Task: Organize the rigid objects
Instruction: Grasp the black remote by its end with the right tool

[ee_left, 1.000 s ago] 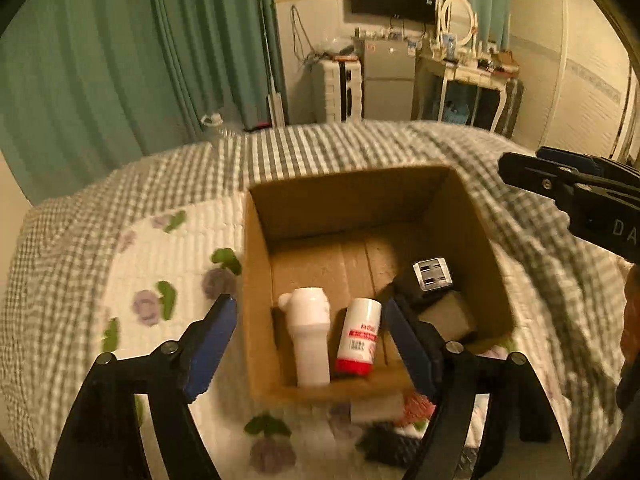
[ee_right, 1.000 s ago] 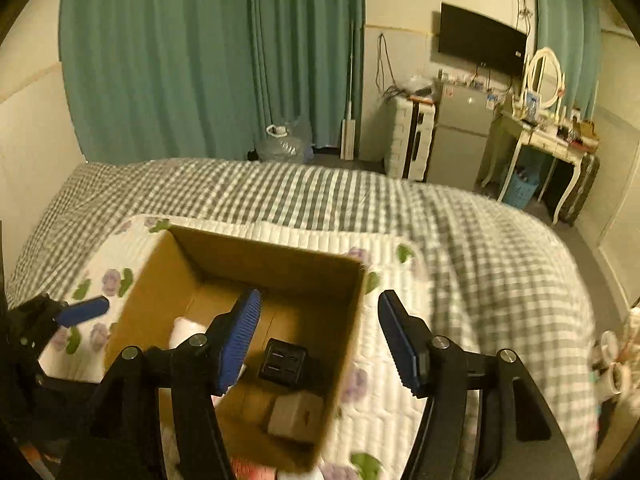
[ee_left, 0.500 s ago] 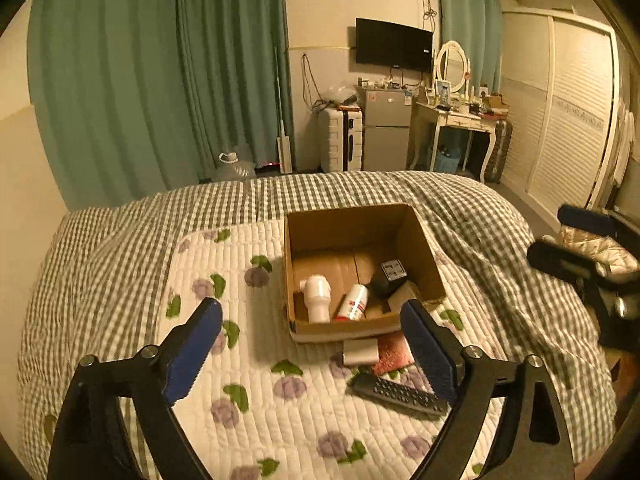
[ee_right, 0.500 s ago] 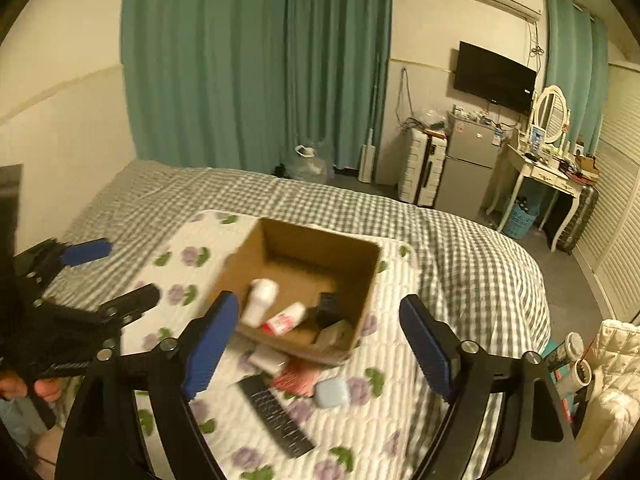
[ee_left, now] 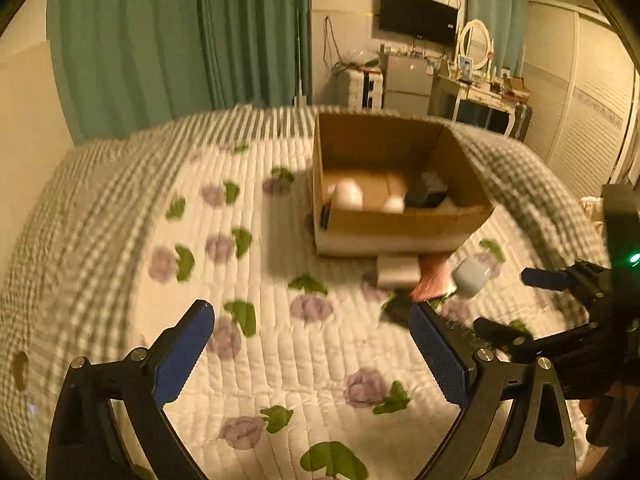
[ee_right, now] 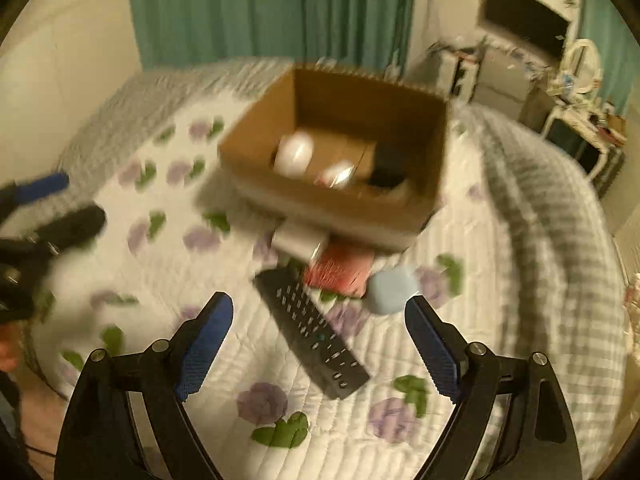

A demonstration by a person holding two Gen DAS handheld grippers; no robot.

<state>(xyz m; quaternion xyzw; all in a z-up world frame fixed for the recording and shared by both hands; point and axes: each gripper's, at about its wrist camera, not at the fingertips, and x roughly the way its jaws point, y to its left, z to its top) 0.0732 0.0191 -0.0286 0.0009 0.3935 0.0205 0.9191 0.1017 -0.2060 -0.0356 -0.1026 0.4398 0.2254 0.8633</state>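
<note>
A cardboard box [ee_left: 400,224] [ee_right: 304,200] sits on the flowered quilt and holds a white bottle [ee_right: 294,152], a small white-capped bottle [ee_right: 338,172] and a black cube [ee_right: 386,172]. In front of it lie a black remote [ee_right: 312,332], a red flat pack [ee_right: 340,268], a white block [ee_right: 298,238] and a pale blue case [ee_right: 390,290] [ee_left: 472,276]. My right gripper [ee_right: 320,348] is open and empty, its fingers either side of the remote. My left gripper [ee_left: 312,352] is open and empty over bare quilt, left of the loose items.
The quilt [ee_left: 260,280] lies on a grey checked bedspread [ee_left: 100,184]. Green curtains [ee_left: 180,40], a TV, a fridge and a dressing table stand beyond the bed. The right gripper shows at the right edge of the left wrist view [ee_left: 560,312].
Both grippers have dropped lower towards the bed after pulling back from the box. The right gripper now frames the remote. Both views are motion-blurred.
</note>
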